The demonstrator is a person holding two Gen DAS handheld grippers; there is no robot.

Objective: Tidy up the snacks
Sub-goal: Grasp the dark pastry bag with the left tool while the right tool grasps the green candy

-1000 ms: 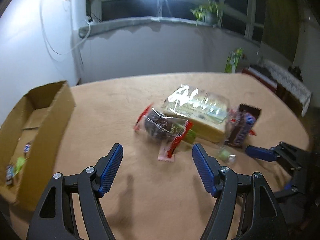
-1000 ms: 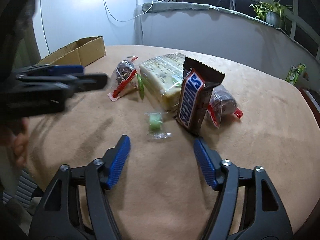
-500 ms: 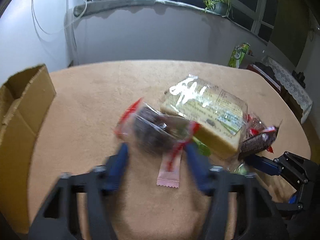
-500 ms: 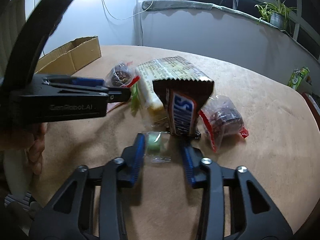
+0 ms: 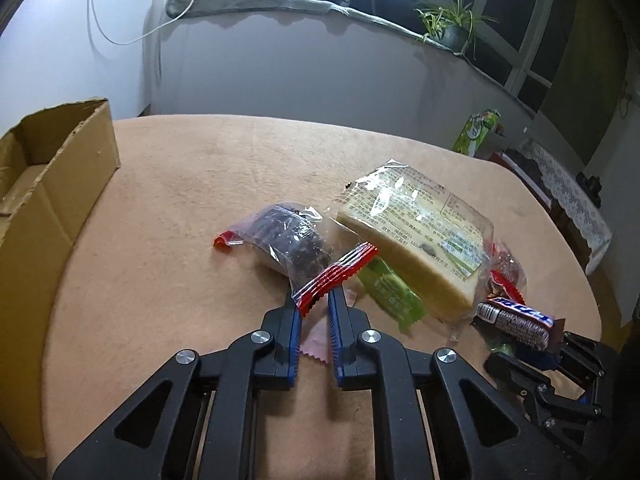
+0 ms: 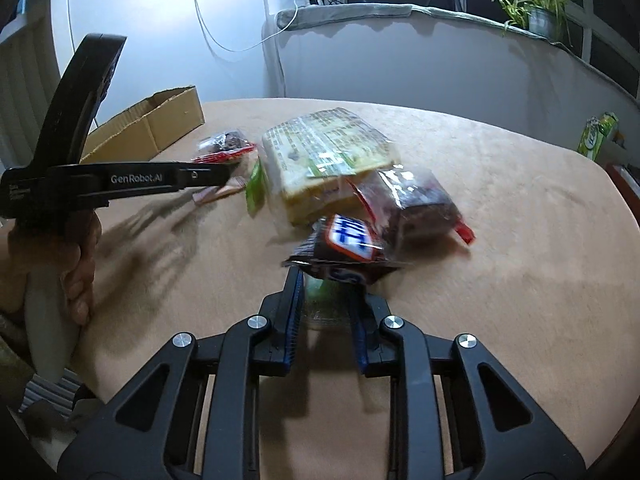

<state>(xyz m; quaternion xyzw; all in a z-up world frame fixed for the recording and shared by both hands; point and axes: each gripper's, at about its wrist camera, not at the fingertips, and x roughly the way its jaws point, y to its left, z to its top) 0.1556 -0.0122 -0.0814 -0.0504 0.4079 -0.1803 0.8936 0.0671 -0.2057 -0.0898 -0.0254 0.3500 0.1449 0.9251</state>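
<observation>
Your left gripper (image 5: 314, 312) has just been closing; its jaws now pinch the red crimped end of the clear-wrapped dark snack (image 5: 292, 240), whose body lies ahead of the tips, long axis slanting up-left toward the cardboard box (image 5: 60, 184) at the table's (image 5: 200, 168) left edge. That box is nearer your left hand, so the carry runs left.

Your right gripper (image 6: 326, 300) has also just been closing. Its jaws stand narrow round the small green candy (image 6: 316, 286), with the Snickers bar (image 6: 348, 248) lying crosswise over the tips. I cannot tell whether the pads press the candy or the bar. Both sit mid-table, beside the bread pack (image 6: 324, 152).
</observation>
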